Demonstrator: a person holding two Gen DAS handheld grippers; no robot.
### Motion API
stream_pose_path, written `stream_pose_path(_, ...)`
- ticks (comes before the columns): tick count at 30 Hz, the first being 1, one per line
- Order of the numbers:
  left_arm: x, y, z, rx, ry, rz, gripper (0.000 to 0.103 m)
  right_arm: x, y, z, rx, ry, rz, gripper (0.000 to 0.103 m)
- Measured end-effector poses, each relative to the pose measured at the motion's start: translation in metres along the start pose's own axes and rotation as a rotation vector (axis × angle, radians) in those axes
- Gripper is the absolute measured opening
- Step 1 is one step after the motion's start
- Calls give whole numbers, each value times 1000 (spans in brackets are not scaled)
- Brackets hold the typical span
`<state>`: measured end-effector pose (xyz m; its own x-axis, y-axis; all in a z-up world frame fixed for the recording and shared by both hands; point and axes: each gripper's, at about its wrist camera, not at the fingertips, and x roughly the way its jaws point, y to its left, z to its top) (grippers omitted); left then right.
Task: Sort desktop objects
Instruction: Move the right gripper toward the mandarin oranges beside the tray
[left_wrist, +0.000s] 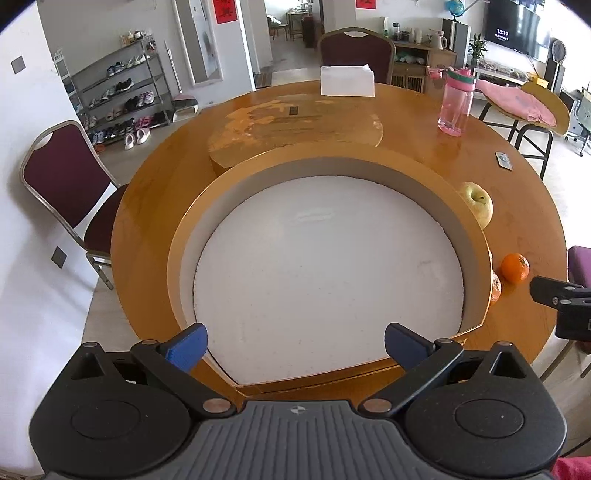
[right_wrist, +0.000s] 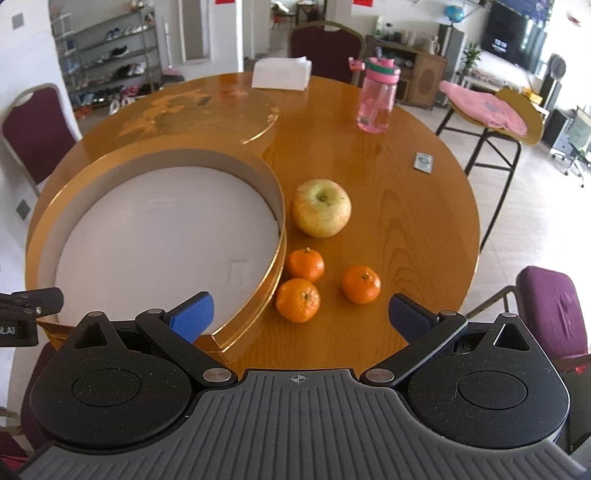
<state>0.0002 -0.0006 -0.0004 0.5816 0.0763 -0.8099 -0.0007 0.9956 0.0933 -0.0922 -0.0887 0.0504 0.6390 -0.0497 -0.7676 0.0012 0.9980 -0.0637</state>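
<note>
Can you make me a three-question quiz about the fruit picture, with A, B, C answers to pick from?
1. Where is the apple?
A. inside the round tray
B. on the table just outside the round tray
C. on a chair

2. How many tangerines are there?
A. one
B. five
C. three

3. How is the right gripper?
A. open, holding nothing
B. shut on the apple
C. shut on the bottle

Answers: 1 B, it sits on the wood beside the tray's rim. 2 C, count them. 3 A, its blue fingers stand wide apart with nothing between.
</note>
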Motion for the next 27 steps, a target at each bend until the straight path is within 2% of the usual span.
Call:
stream_pose_path(16, 2, -8, 8, -1, 25, 24, 103, 7, -4, 5, -7, 9, 63, 103)
stream_pose_path(27, 5, -5, 8, -12, 32, 32, 103, 11, 1, 7, -19, 20, 71, 103)
